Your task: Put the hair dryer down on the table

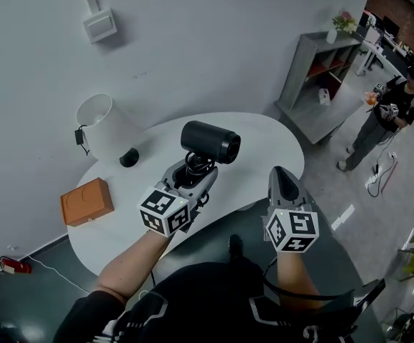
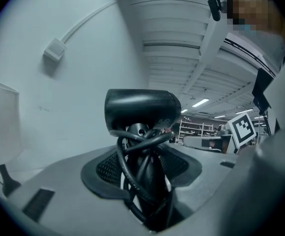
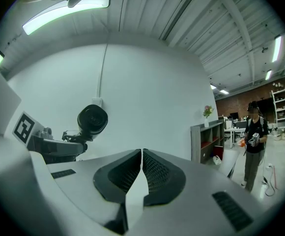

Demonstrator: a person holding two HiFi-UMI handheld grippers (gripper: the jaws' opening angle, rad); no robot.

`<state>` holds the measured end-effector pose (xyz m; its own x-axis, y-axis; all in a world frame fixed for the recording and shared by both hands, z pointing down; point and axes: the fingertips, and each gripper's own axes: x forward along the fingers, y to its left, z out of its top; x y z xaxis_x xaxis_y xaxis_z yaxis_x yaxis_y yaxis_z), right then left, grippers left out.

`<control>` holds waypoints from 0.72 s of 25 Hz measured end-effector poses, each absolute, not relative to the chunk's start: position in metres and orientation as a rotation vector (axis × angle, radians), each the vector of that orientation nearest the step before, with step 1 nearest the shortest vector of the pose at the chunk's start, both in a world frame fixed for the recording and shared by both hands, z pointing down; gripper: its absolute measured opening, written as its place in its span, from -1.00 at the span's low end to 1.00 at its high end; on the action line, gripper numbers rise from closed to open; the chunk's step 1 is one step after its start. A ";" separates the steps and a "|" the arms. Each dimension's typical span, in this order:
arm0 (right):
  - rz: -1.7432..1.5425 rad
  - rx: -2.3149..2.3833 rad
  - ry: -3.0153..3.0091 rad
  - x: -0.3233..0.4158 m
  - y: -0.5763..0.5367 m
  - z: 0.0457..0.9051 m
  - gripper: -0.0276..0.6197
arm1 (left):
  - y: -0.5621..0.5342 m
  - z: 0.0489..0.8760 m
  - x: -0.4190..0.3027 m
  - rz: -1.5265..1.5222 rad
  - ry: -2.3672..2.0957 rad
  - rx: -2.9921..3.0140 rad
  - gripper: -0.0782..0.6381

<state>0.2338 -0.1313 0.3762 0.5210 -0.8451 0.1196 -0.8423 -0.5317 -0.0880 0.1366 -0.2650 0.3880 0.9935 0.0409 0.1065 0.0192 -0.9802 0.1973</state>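
A black hair dryer stands upright in my left gripper, which is shut on its handle and coiled cord. Its barrel lies crosswise above the jaws, over the near middle of the round white table. My right gripper hovers to the right at the table's near edge, its jaws shut together with nothing between them. From the right gripper view the hair dryer shows at the left, held up by the left gripper.
A white lamp with a black base stands at the table's back left, an orange box on its left edge. A grey shelf unit stands at the right wall. A person stands far right on the floor.
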 end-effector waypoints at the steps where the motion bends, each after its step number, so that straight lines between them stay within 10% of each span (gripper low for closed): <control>1: -0.237 -2.726 1.500 0.241 -0.130 0.378 -0.83 | -0.266 0.392 0.146 0.182 0.059 2.936 -0.17; 18: -0.354 -2.783 1.240 0.362 -0.069 0.416 -0.83 | -0.209 0.456 0.298 0.448 0.441 2.928 -0.17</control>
